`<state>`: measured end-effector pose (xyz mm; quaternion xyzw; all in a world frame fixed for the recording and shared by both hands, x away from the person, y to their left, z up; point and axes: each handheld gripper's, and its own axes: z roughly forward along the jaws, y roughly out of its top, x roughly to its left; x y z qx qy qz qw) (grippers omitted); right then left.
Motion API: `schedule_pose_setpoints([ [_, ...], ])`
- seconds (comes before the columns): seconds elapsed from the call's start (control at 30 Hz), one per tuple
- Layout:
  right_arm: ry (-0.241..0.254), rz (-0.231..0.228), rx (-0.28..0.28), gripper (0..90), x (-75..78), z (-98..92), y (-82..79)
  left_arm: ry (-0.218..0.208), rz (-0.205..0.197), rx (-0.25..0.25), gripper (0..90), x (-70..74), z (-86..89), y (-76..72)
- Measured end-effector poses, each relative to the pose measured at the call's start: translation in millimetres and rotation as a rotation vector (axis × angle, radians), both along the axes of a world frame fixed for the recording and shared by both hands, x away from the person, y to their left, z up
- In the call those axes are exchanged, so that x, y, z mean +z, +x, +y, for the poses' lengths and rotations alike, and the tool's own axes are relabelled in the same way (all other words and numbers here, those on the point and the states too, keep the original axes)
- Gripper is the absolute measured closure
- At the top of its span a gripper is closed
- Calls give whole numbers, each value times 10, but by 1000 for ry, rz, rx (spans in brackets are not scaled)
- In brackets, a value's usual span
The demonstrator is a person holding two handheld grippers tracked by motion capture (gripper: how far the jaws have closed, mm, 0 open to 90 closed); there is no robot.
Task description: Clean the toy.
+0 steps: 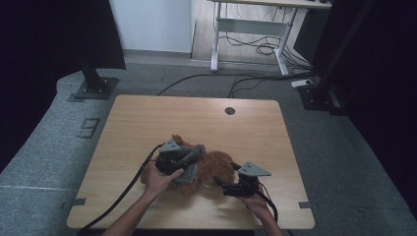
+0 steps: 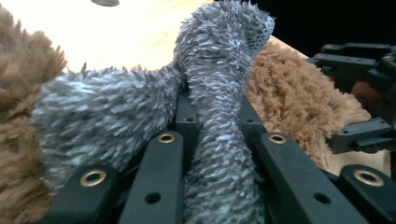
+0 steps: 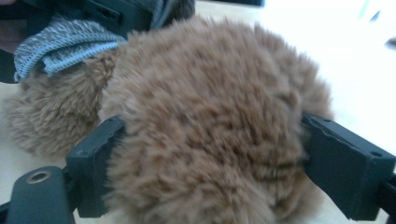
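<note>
The brown plush [image 1: 216,167] lies at about 6 o'clock on the table [image 1: 147,123], a grey scarf [image 1: 193,153] draped over it. The left gripper [image 1: 173,160] is clamped on a fold of scarf, while the right gripper [image 1: 235,183] has its jaws spread wide around the plush's fluffy body, at 3 and 9 o'clock in its own view. Both look light, soft and squashy, so a deep bite beats pinching just fur.

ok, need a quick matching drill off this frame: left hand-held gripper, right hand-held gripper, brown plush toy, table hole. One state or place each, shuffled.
Column 1:
1. left hand-held gripper
2. right hand-held gripper
3. brown plush toy
4. table hole

Column 2:
A. lying on the wooden table between both hands
B. jaws wide, one each side of the brown fur
C. far side of the tabletop, beyond the toy
D. clamped on the grey fuzzy cloth

Pairs: 1-D, 2-B, 3-A, 4-C
</note>
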<state>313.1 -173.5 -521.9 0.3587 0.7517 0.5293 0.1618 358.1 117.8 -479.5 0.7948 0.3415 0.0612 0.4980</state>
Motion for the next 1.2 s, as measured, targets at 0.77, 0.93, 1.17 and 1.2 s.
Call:
schedule_pose_setpoints([
  [0.77, -143, -170, -38, 469, -73, 152, -46, 159, 33, -156, 742, 284, -821, 55],
  [0.93, -153, -178, -41, 526, -98, 133, -44, 140, 19, -116, 751, 274, -717, 44],
  [1.17, -156, -201, -36, 549, -109, 122, -58, 64, 49, -35, 756, 250, -257, 150],
  [1.2, -153, -201, -37, 551, -111, 122, -57, 55, 49, -23, 757, 259, -183, 163],
])
